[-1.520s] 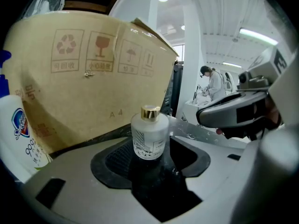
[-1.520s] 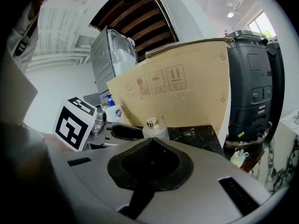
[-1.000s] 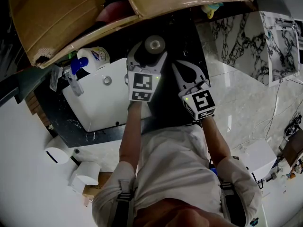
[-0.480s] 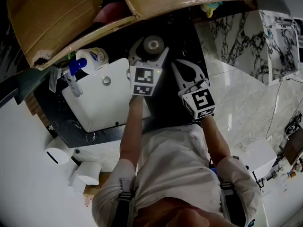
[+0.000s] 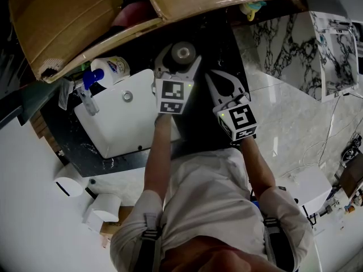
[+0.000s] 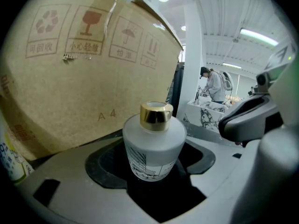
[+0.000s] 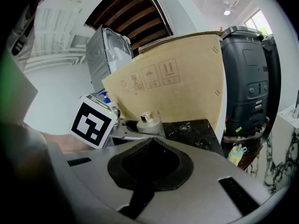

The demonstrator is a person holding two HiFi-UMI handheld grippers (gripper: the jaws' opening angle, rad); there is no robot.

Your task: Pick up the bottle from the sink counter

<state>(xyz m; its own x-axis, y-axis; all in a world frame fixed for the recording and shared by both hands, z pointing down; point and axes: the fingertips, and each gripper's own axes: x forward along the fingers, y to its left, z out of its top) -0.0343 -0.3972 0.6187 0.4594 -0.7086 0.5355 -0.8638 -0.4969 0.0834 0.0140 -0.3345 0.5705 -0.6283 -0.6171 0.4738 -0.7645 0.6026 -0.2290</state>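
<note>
- Head view: the bottle (image 5: 184, 53) stands on the dark sink counter (image 5: 224, 41), just right of the white basin (image 5: 122, 126) and close under the cardboard box (image 5: 68, 21). The left gripper (image 5: 179, 59) reaches over the basin's corner with one jaw on each side of the bottle. The right gripper (image 5: 213, 79) hangs beside it to the right, near the bottle but not around it.
- Left gripper view: the bottle is upright, gold cap (image 6: 156, 114) on top, so its long axis is vertical and crosses the line of the jaws. It sits dead centre and deep in the hollow of the dark pads (image 6: 105, 164). The jaws are spread wide, and a little room seems to remain on both sides, so I judge the grip not yet made. Closing straight in should be all the coming move needs.
- Right gripper view: these jaws are pressed together with nothing between them. The bottle lies ahead and slightly left, already framed by the other gripper, so the left hand is clearly the nearer one.
</note>
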